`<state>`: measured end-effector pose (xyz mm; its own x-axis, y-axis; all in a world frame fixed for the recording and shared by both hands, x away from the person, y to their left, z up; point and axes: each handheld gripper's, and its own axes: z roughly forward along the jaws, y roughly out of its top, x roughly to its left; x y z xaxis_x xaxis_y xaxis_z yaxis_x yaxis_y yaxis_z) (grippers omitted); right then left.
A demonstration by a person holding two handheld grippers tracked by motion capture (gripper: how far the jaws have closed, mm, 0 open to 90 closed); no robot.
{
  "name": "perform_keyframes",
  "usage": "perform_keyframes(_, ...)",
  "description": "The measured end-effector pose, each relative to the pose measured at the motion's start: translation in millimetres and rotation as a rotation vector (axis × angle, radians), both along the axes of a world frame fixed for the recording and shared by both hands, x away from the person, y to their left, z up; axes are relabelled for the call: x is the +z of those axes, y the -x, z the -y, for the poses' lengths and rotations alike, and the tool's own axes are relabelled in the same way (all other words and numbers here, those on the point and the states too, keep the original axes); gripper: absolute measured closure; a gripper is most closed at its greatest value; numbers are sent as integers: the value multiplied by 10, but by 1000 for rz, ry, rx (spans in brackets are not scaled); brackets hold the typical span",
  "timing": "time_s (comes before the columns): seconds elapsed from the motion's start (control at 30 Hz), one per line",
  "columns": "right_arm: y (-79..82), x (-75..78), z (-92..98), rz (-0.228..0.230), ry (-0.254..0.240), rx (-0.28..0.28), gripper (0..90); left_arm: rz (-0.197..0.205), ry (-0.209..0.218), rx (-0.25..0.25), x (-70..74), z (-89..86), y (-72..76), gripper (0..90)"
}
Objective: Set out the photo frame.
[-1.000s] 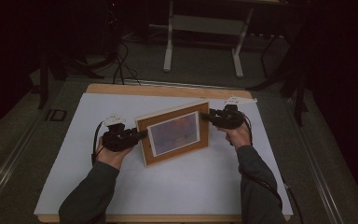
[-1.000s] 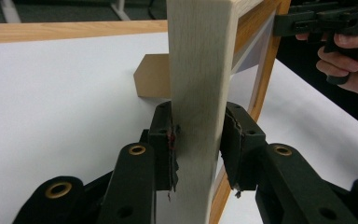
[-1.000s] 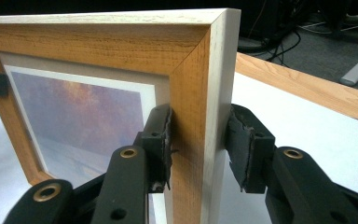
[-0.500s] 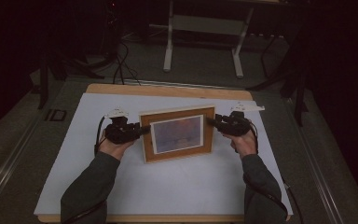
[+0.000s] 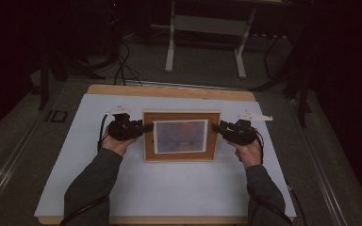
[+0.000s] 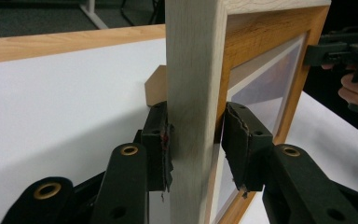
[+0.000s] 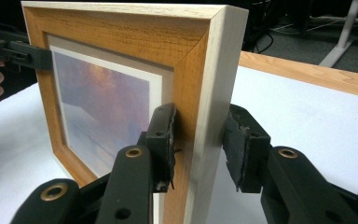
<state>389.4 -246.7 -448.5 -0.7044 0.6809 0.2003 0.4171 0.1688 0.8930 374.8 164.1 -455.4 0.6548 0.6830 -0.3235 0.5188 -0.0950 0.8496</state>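
A wooden picture frame point(image 5: 179, 136) with a purple-orange print stands on the white table top point(image 5: 169, 188), propped on its back stand. My left gripper point(image 5: 145, 127) straddles the frame's left side point(image 6: 193, 116). Its jaws have just been opening and the pads point(image 6: 161, 144) rest loosely beside the wood. My right gripper point(image 5: 217, 127) straddles the frame's right side point(image 7: 200, 116). Its jaws have just been closing: one pad point(image 7: 164, 135) is at the front face, while the other point(image 7: 240, 144) sits just off the back.
The white top lies on a wooden table whose far edge point(image 5: 169, 91) shows as a bare strip. Beyond it are the legs of a metal stand point(image 5: 205, 42) and cables point(image 5: 120, 66) on a dark floor. The person's sleeves point(image 5: 89, 188) come in from the front.
The frame has turned from a slanted stance to square with the table's edge. Both hands swung with it, the left toward the far side and the right toward the person.
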Motion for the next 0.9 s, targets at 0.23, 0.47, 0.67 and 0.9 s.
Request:
perform_keyframes(0.23, 35, -6, 9, -3, -7, -5, 650, -8, 10, 0, -5, -2, -15, 633)
perform_keyframes(0.47, 63, -10, 15, -3, -8, 3, 658, -17, 27, 7, -13, -13, -25, 621)
perform_keyframes(0.67, 53, -6, 14, 4, -4, 8, 651, -37, 37, 13, 0, -17, -15, 608)
perform_keyframes(0.9, 62, 16, 31, 13, -15, -2, 580, -32, 48, 17, 17, -54, 39, 522)
